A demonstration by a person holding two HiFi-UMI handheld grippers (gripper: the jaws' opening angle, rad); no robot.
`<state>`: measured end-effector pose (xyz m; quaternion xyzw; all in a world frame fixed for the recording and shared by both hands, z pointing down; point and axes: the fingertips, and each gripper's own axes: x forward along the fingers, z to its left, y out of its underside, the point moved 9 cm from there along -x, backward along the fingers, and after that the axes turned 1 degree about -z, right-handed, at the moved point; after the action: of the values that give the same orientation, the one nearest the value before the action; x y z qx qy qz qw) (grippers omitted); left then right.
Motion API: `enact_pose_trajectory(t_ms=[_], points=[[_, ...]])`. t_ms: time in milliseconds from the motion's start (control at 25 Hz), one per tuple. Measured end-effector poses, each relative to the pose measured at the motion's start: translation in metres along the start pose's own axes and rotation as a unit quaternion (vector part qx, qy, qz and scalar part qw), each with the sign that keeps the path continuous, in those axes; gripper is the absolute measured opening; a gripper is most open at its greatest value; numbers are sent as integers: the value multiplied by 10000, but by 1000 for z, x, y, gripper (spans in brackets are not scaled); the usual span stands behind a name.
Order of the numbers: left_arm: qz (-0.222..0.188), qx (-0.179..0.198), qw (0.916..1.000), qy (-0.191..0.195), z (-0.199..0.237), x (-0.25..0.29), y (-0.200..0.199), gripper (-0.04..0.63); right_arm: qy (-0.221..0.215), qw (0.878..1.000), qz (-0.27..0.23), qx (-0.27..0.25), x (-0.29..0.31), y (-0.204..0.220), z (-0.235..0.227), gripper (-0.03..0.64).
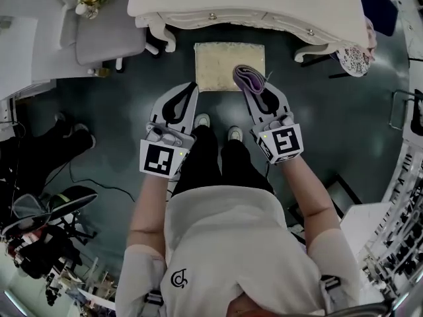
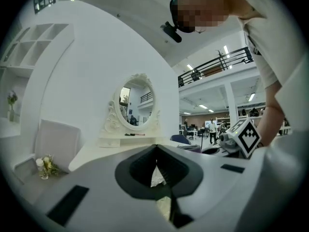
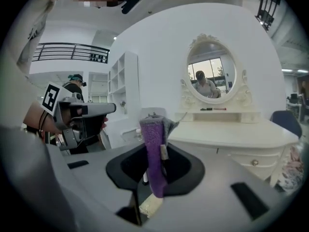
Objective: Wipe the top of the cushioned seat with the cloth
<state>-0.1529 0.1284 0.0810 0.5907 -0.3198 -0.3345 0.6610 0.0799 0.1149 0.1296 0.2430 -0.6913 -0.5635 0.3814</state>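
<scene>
The cushioned seat (image 1: 218, 65) is a small square stool with a cream top, on the dark floor just in front of the white dressing table. My right gripper (image 1: 251, 83) is shut on a folded purple cloth (image 1: 248, 78), held over the seat's near right corner. In the right gripper view the purple cloth (image 3: 154, 153) stands up between the jaws. My left gripper (image 1: 192, 88) hovers at the seat's near left corner, jaws together with nothing in them; a sliver of the cream seat (image 2: 157, 178) shows beyond the left gripper (image 2: 157, 164).
A white dressing table (image 1: 244, 2) with an oval mirror (image 3: 211, 74) stands right behind the seat. A grey chair (image 1: 106, 35) is at the far left, a patterned bag (image 1: 355, 58) at the table's right end. Cables and gear (image 1: 46, 216) lie on the floor at left.
</scene>
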Motion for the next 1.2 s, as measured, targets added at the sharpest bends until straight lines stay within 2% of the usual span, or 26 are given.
enact_pose_trajectory(t_ms=[240, 400, 640, 800, 960, 1200], points=[[417, -260, 9987, 120, 46, 21, 66, 12, 22, 9977, 626, 253, 76, 70, -6, 80], [702, -401, 9967, 111, 70, 21, 127, 12, -182, 9934, 1074, 353, 124, 127, -8, 80], [653, -566, 9961, -195, 93, 18, 198, 12, -245, 9900, 1308, 461, 179, 194, -19, 81], [744, -646, 9949, -218, 110, 17, 239, 12, -284, 9851, 1581, 623, 218, 230, -25, 81], [803, -710, 9940, -237, 122, 19, 268, 12, -389, 9744, 1889, 1154, 256, 257, -23, 81], [1003, -708, 9924, -120, 131, 15, 291, 12, -360, 9667, 2276, 1114, 300, 289, -23, 81]])
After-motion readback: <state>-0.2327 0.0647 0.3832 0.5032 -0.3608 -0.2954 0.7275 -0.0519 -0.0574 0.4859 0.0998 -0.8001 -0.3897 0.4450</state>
